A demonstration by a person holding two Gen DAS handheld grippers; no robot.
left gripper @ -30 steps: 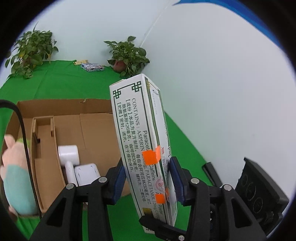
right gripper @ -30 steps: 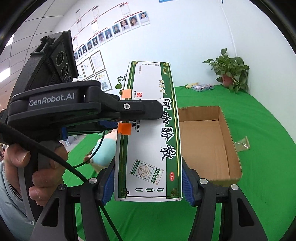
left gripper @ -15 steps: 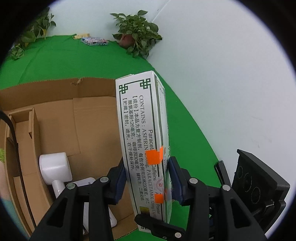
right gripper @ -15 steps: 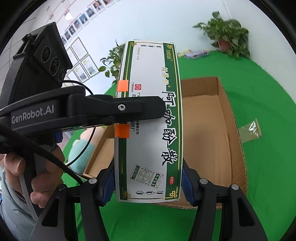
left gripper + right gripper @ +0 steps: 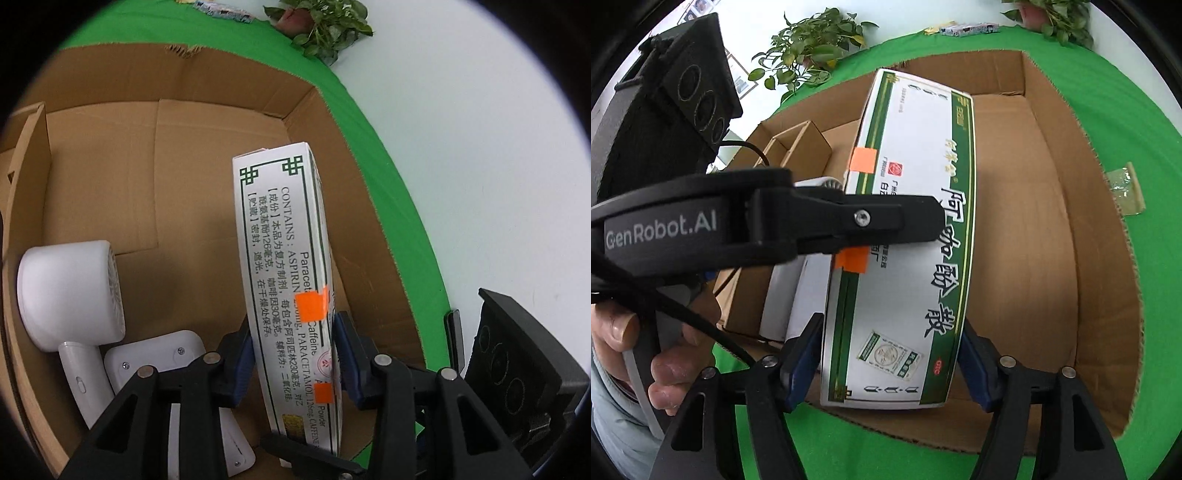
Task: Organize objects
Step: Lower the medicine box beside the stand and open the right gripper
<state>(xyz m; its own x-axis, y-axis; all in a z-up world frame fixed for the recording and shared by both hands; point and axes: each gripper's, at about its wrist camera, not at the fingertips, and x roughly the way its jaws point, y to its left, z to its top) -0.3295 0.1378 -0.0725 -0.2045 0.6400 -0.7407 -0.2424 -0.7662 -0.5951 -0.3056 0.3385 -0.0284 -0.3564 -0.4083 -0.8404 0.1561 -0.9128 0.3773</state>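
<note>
A white and green medicine box (image 5: 284, 280) with orange stickers is held by both grippers above the open cardboard box (image 5: 207, 147). My left gripper (image 5: 293, 354) is shut on its narrow sides. My right gripper (image 5: 892, 363) is shut on its wide faces; the medicine box (image 5: 912, 236) fills the middle of the right wrist view, tilted down into the cardboard box (image 5: 1082, 229). The left gripper's arm crosses in front of it there.
A white hair dryer (image 5: 70, 295) and a white device (image 5: 159, 354) lie in the cardboard box's left part, beside a cardboard divider (image 5: 33, 136). Green cloth (image 5: 1145, 122) covers the table. Potted plants (image 5: 809, 48) and a small packet (image 5: 1126, 188) are outside the box.
Both grippers have carried the medicine box forward and down, from above the table to over the inside of the cardboard box. Both grips have stayed the same.
</note>
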